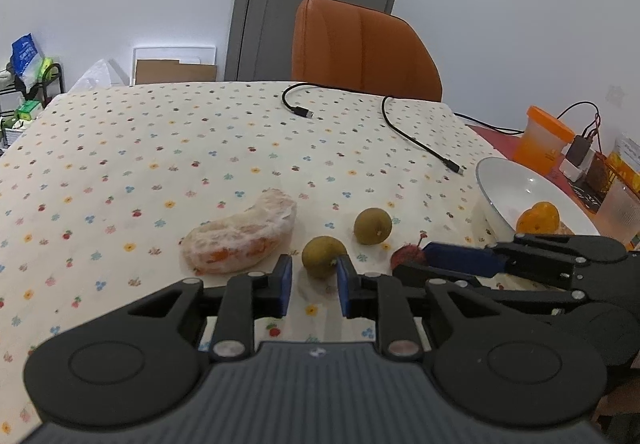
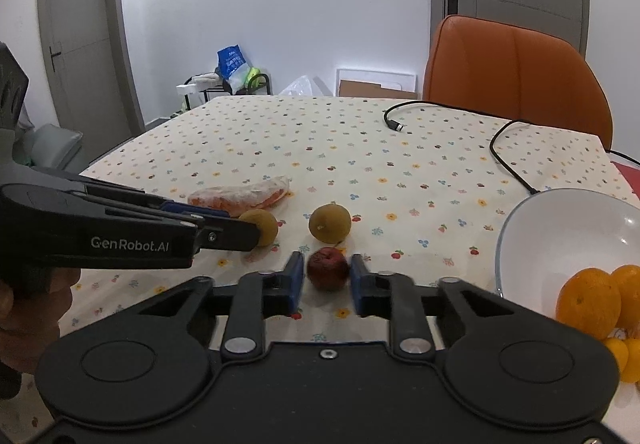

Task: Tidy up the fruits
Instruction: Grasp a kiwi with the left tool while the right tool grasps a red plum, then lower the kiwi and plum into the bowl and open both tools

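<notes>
A small dark red fruit [image 2: 328, 268] lies on the tablecloth between the pads of my right gripper [image 2: 327, 274], which is open with a thin gap on each side. A brown-green round fruit [image 1: 322, 256] sits at the fingertips of my open left gripper [image 1: 314, 270], its right pad close against the fruit. A second brown-green fruit [image 1: 373, 226] lies just beyond. A peeled citrus segment [image 1: 240, 240] lies to the left. The white bowl [image 2: 560, 211] at the right holds oranges [image 2: 590, 302]. In the left wrist view the right gripper [image 1: 460, 260] partly hides the red fruit [image 1: 404, 256].
Two black USB cables [image 1: 416, 139] trail across the far right of the flowered tablecloth [image 1: 160, 163]. An orange chair [image 1: 360, 47] stands behind the table. An orange-lidded tub [image 1: 540, 139] and a charger sit past the bowl. A hand [image 2: 24, 308] holds the left gripper.
</notes>
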### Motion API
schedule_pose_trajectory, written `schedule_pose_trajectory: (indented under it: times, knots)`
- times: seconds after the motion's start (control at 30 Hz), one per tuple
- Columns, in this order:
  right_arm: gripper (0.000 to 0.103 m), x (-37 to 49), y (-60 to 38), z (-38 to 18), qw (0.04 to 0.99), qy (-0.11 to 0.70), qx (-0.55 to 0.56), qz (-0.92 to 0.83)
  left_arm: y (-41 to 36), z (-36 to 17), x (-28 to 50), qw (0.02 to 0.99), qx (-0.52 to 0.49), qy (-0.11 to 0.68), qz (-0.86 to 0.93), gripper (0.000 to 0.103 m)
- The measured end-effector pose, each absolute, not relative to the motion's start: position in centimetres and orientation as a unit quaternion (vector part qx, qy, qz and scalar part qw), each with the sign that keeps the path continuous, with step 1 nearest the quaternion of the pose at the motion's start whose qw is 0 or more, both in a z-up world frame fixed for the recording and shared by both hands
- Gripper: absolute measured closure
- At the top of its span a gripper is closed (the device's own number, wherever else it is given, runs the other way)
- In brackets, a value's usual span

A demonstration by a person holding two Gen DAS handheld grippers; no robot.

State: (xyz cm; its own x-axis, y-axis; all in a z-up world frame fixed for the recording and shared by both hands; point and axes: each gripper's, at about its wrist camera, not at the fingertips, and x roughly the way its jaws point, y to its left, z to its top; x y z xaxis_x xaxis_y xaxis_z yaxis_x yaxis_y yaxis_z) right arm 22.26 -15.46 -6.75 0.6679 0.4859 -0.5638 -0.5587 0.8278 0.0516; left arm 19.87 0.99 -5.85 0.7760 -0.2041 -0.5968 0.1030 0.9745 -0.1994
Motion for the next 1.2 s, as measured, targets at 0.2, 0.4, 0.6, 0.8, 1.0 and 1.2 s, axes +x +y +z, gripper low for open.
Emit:
schedule_pose_trajectory:
  times: [0.2,0.4,0.6,0.8,1.0,1.2]
  knots:
    - [0.082,22.0,-16.0,-6.3,0.915,0.280,-0.060,0.286,0.6,-6.0,20.3,0.938,-0.078,0.327,-0.089,0.081]
    - [0.082,21.3,-17.4,-5.2,0.922,0.266,-0.051,0.276,-0.2,-6.2,20.6,0.940,-0.066,0.323,-0.084,0.080]
    - [0.082,20.8,-19.0,-4.7,0.929,0.258,-0.037,0.261,-0.7,-5.4,20.0,0.944,-0.068,0.308,-0.098,0.080]
    - [0.082,20.0,-20.6,-3.9,0.937,0.243,-0.026,0.249,-1.9,-4.4,19.6,0.947,-0.060,0.297,-0.103,0.080]
    - [0.082,19.3,-22.9,-3.4,0.945,0.234,-0.013,0.227,-3.5,-3.7,19.2,0.949,-0.052,0.290,-0.114,0.080]
    - [0.082,18.8,-25.3,-3.2,0.953,0.229,-0.003,0.197,-5.6,-3.2,19.2,0.949,-0.043,0.283,-0.130,0.080]
